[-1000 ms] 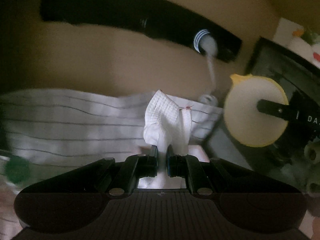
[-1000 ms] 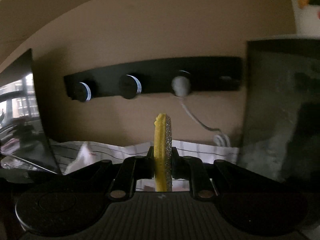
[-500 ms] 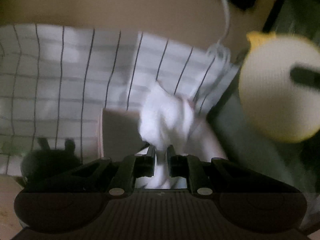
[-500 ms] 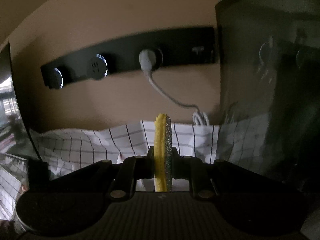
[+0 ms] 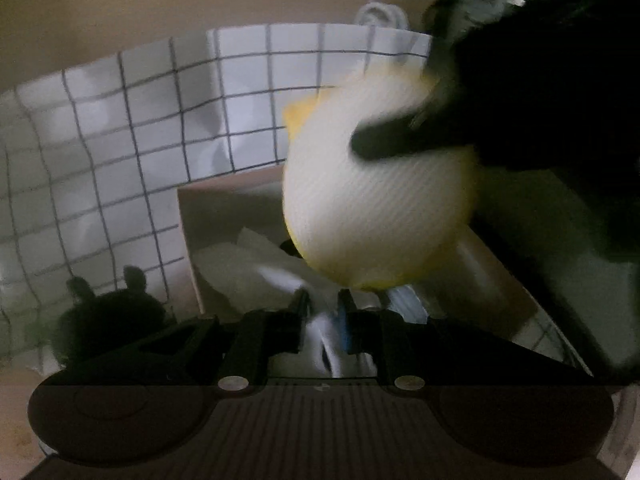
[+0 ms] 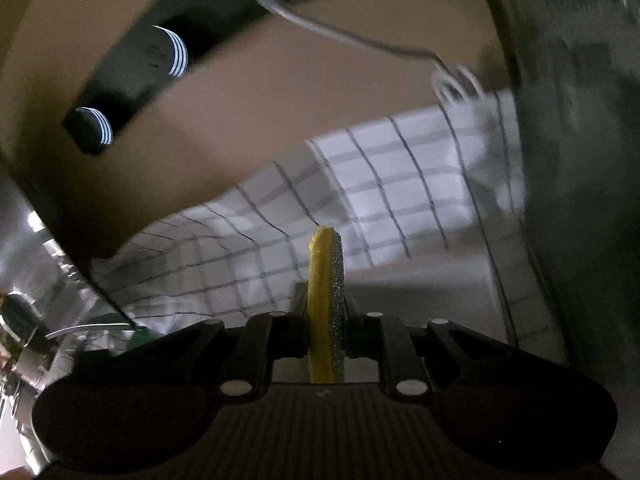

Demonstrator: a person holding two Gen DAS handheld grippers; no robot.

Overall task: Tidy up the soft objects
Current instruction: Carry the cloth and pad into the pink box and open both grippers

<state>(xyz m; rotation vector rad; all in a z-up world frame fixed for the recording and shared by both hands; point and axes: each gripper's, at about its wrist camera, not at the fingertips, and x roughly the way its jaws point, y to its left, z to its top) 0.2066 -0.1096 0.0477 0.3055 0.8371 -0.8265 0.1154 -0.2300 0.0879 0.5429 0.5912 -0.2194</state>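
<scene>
Nearest to me, in the left wrist view, my left gripper (image 5: pixel 323 312) points down into an open cardboard box (image 5: pixel 188 240). Its jaws are opening, a narrow gap so far, and a blurred white cloth (image 5: pixel 326 340) with a blue edge still sits between them — I cannot tell whether the pads still press on it. I judge I am letting it go here because the box is where the soft things collect; pale, crumpled cloth already lies on its floor.

Just beyond the fingertips, over the box, hangs a round sponge (image 5: pixel 376 184), its pale face turned toward this camera and a yellow rim showing at the edges. My right gripper (image 5: pixel 400 140) reaches in from the right as a dark shape, one finger lying across that face. It is held by its edge, I think, so it can drop flat into the box.

From the right wrist view the same sponge (image 6: pixel 326 304) stands edge-on between the narrow jaws of the right gripper (image 6: pixel 326 320), clamped firmly — yellow layer on the left, speckled scouring layer on the right.

Farther off, a white checked cloth (image 5: pixel 120 140) covers the surface around the box, and a small dark figure with ears (image 5: pixel 108 312) stands on it left of the box. At the back, a tan wall carries a black socket strip (image 6: pixel 136 76) with a pale cable (image 6: pixel 360 40) plugged in.
</scene>
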